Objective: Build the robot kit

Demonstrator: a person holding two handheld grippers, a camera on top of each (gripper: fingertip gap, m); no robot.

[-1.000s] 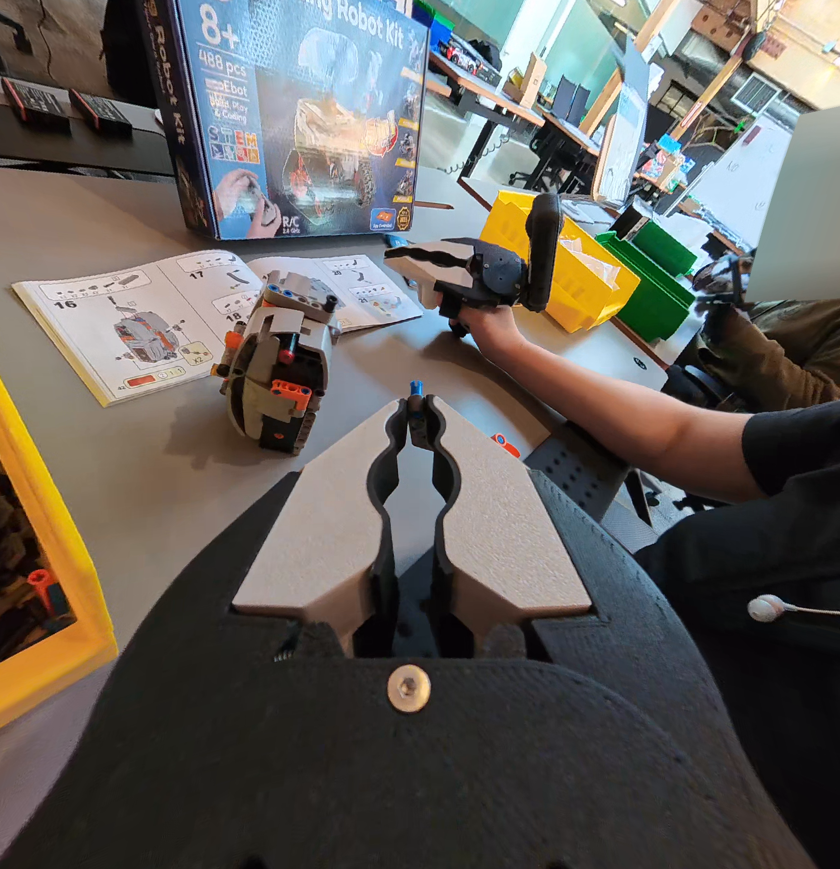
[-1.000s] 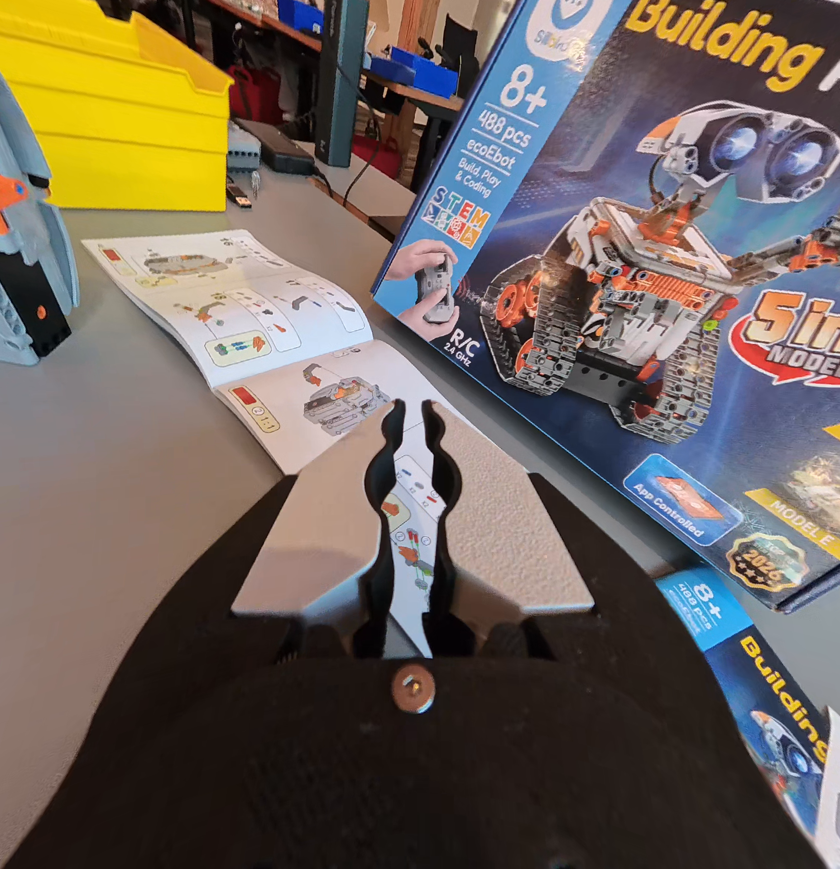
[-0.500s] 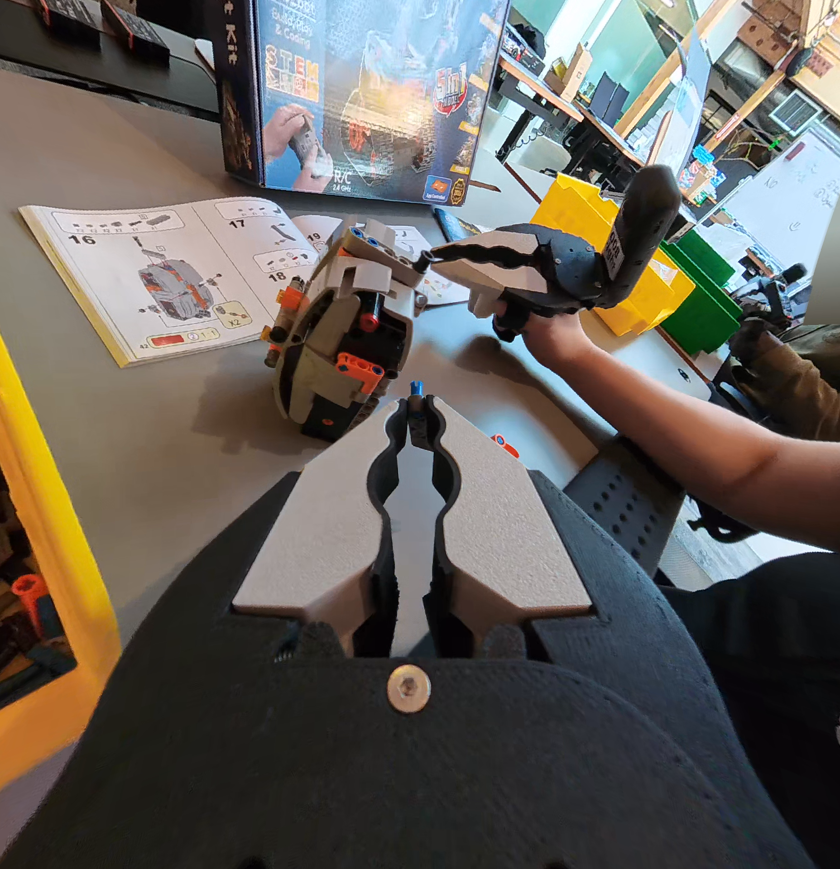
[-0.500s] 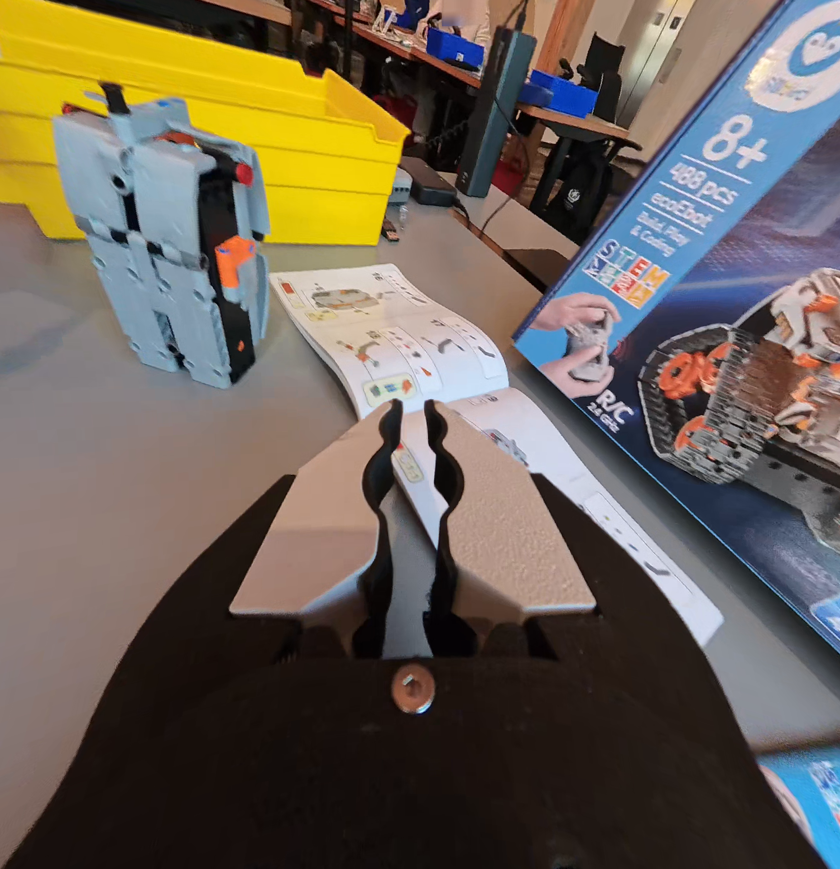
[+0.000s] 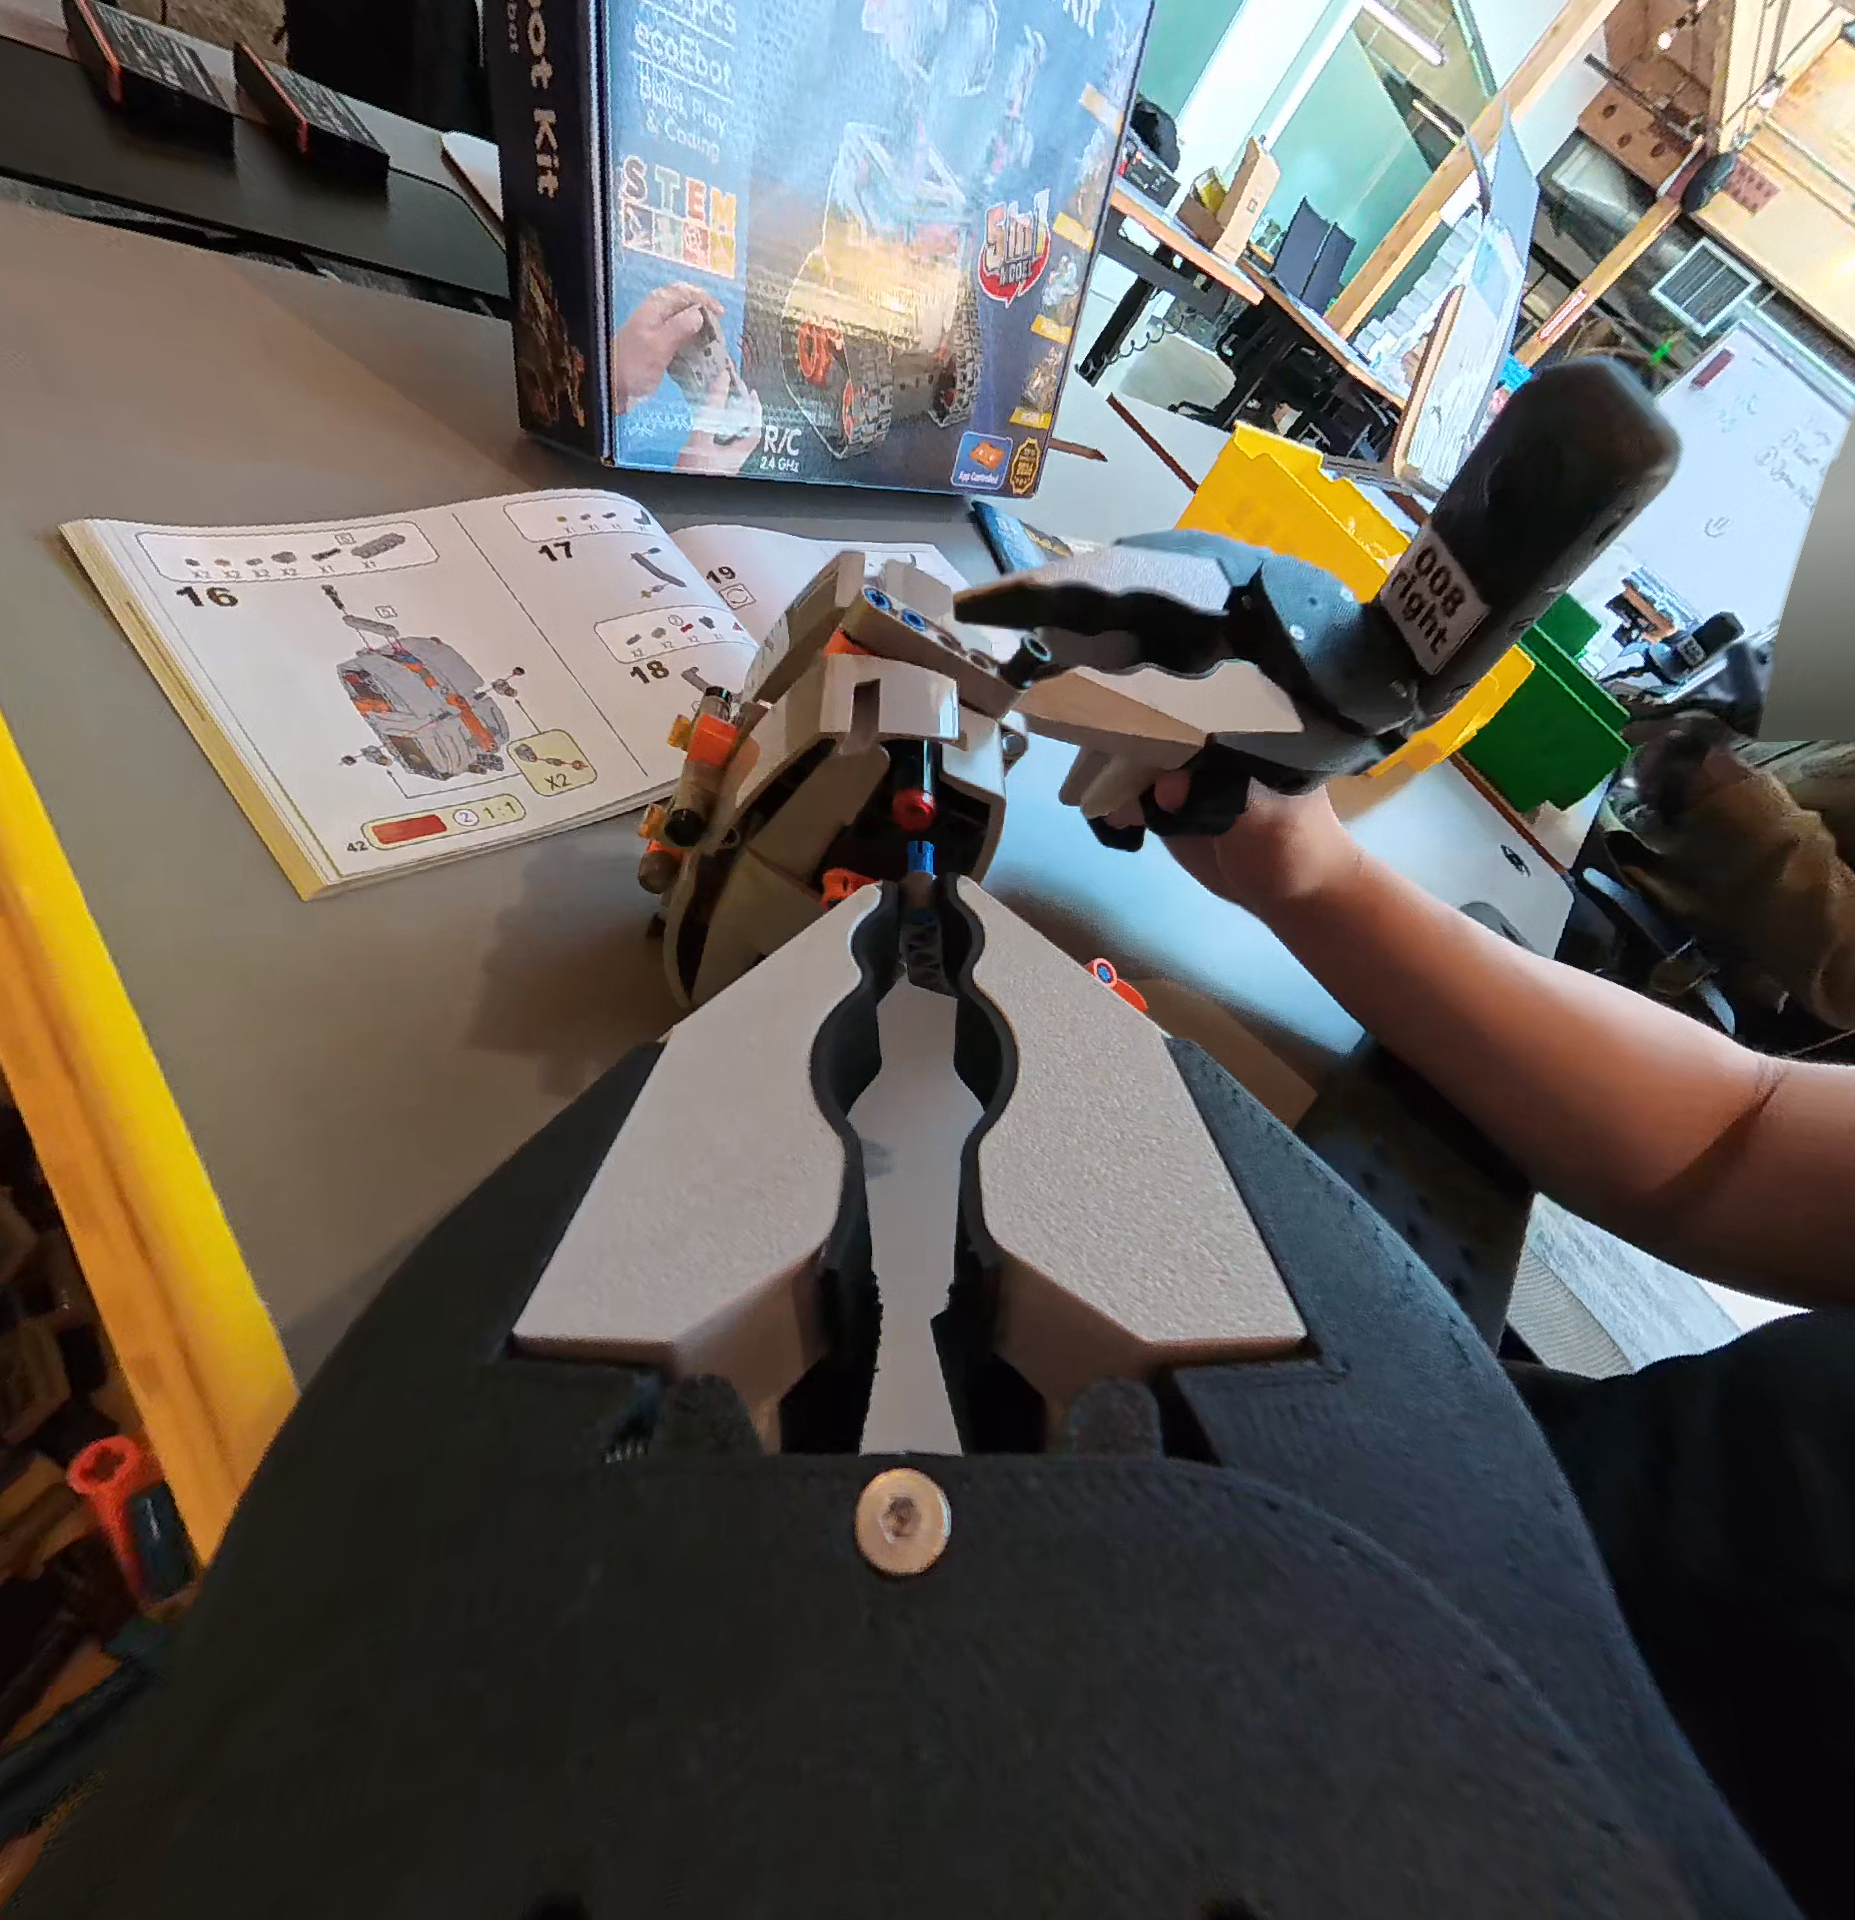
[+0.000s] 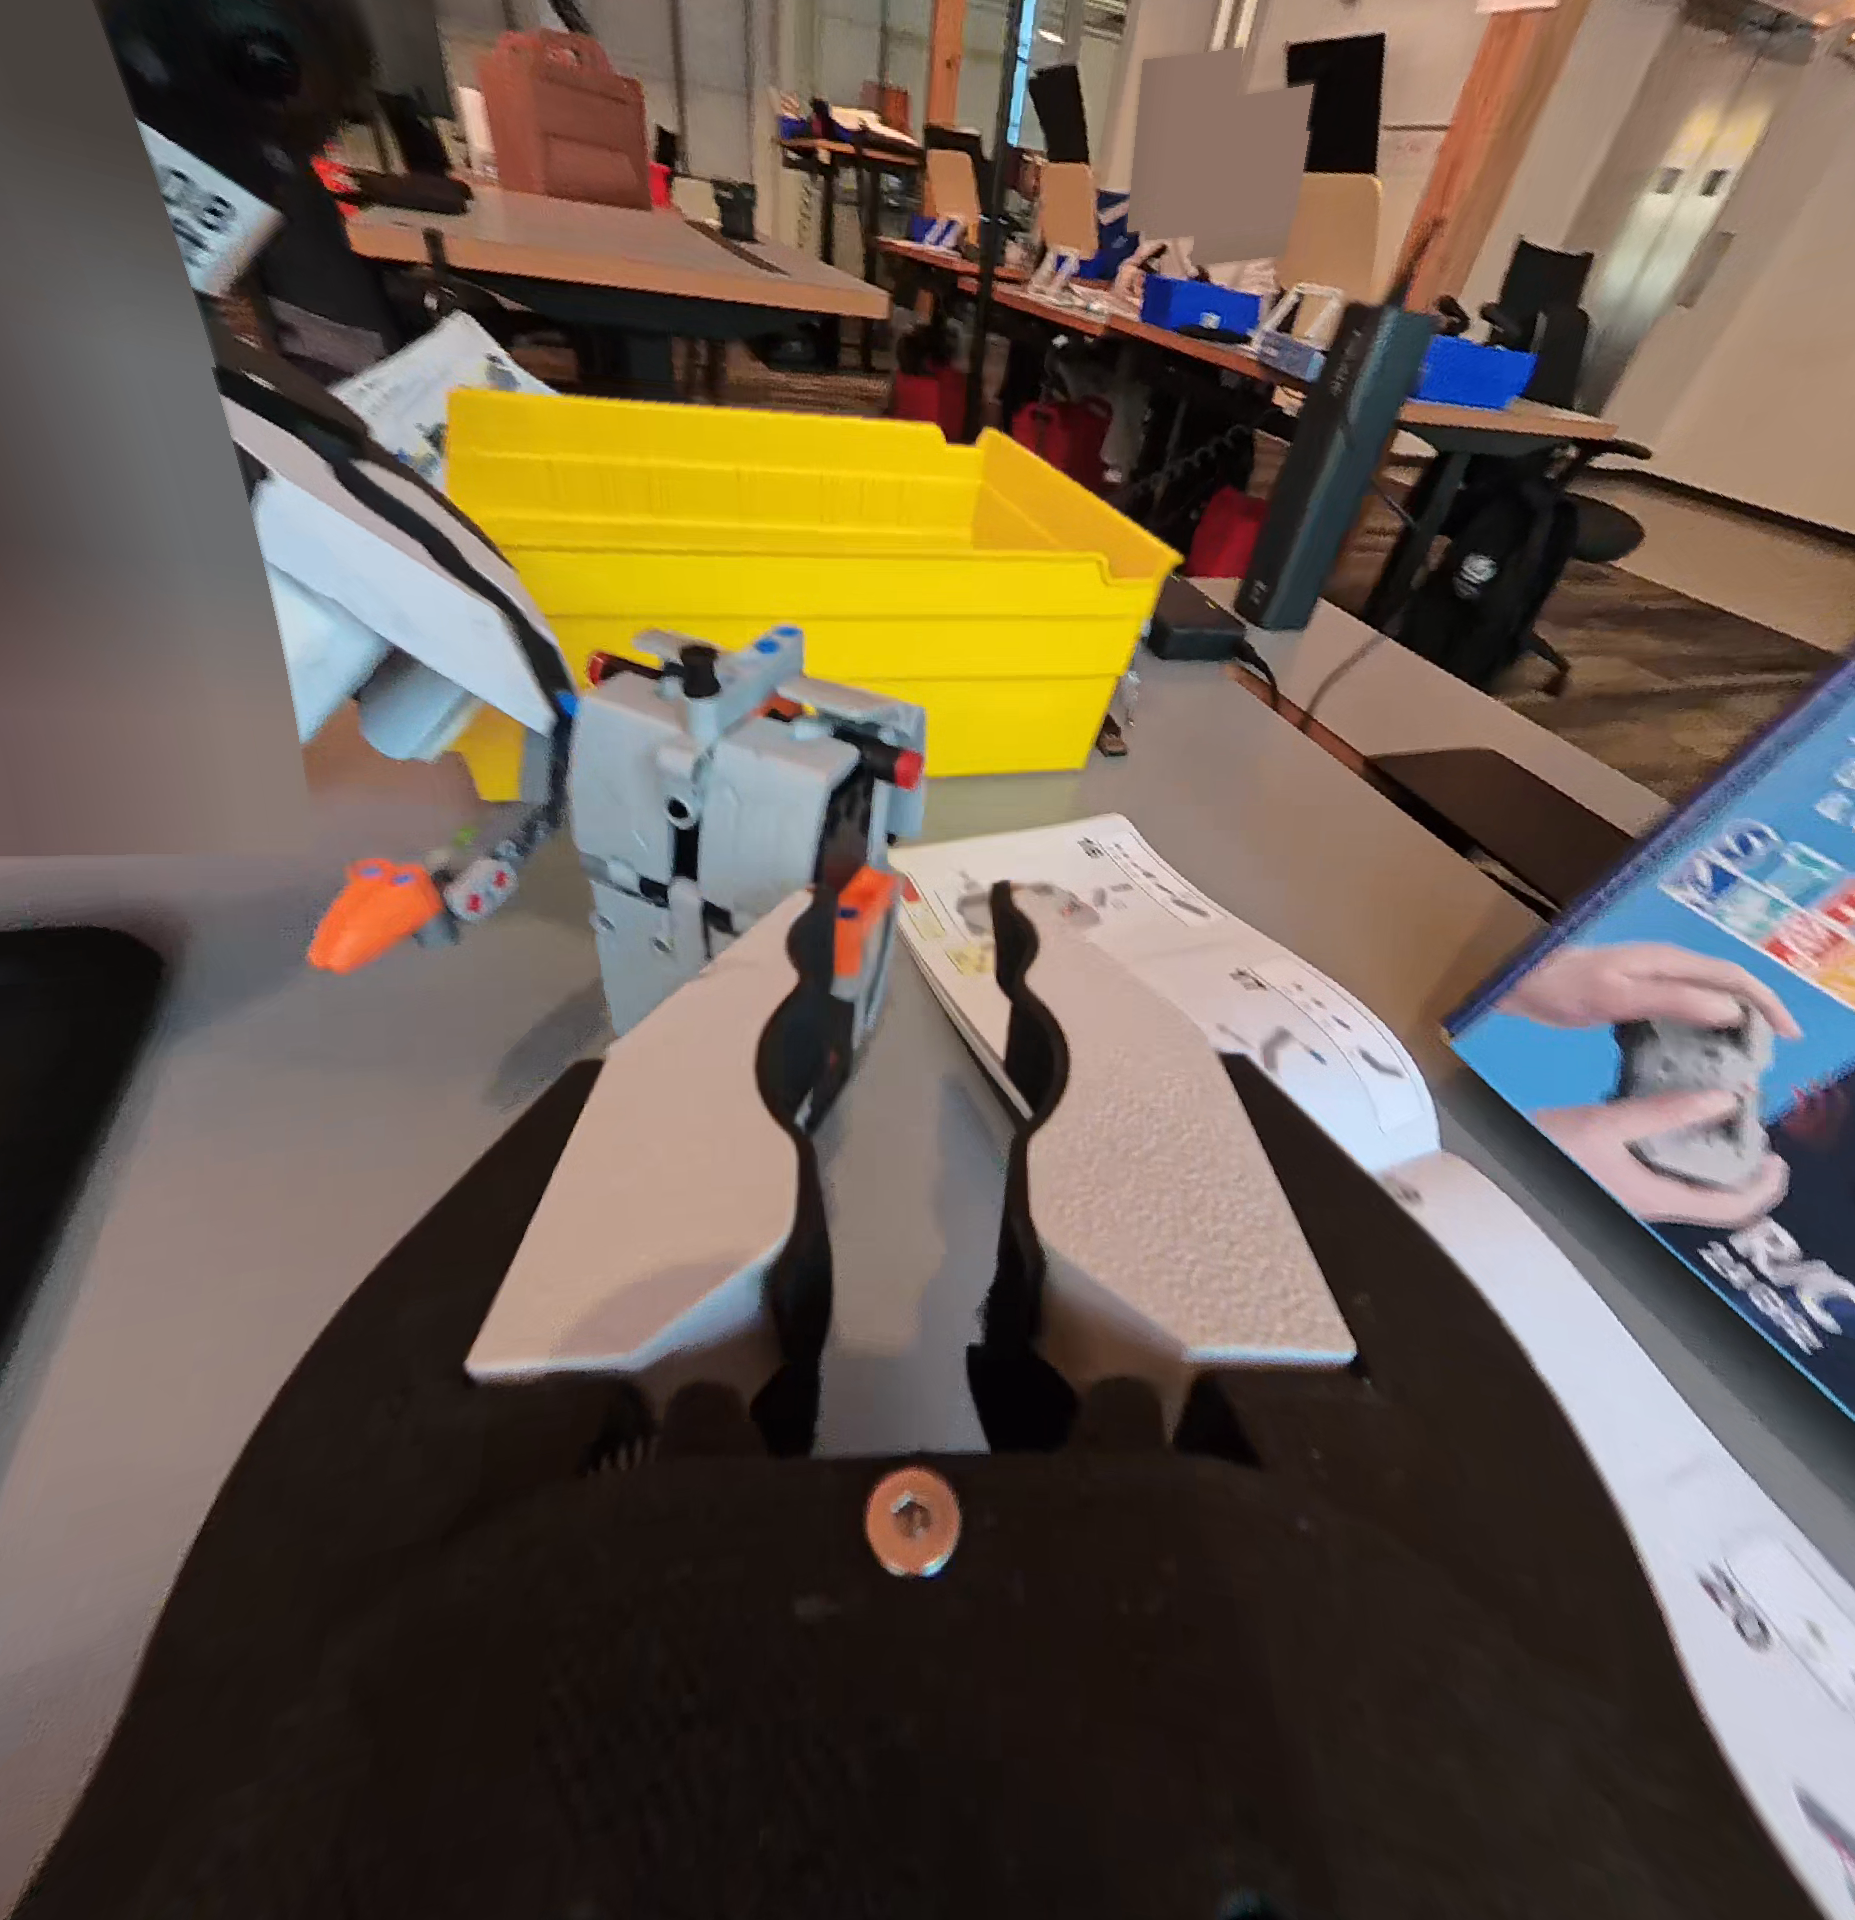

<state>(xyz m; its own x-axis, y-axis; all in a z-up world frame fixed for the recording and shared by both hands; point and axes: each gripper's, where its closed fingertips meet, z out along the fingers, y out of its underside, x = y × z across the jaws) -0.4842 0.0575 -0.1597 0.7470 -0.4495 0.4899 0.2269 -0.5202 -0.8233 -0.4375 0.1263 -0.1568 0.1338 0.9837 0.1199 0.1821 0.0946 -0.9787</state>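
Observation:
A grey, black and orange brick model (image 5: pixel 829 748) stands on the grey table (image 5: pixel 279 997). My left gripper (image 5: pixel 918 904) is shut on a small dark piece with a blue pin (image 5: pixel 918 914), its tip right at the model's near side. My right gripper (image 6: pixel 902 904) is open, with its jaws about the model's (image 6: pixel 715 800) lower right corner. In the left wrist view the right gripper (image 5: pixel 1016 649) reaches the model's top from the right, its jaws apart. The left gripper (image 6: pixel 414 592) shows at the model's upper left.
An open instruction booklet (image 5: pixel 383 665) lies behind the model, with the kit box (image 5: pixel 798 239) beyond. A yellow bin of pieces (image 5: pixel 102 1091) is at the left; yellow (image 5: pixel 1276 509) and green bins (image 5: pixel 1546 727) are at the right. An orange piece (image 6: pixel 372 925) lies by the model. The left gripper's tips are roughly 9 cm from the right gripper's.
My right gripper swung from the kit box to the model and opened. My left gripper moved forward, bringing its piece up to the model.

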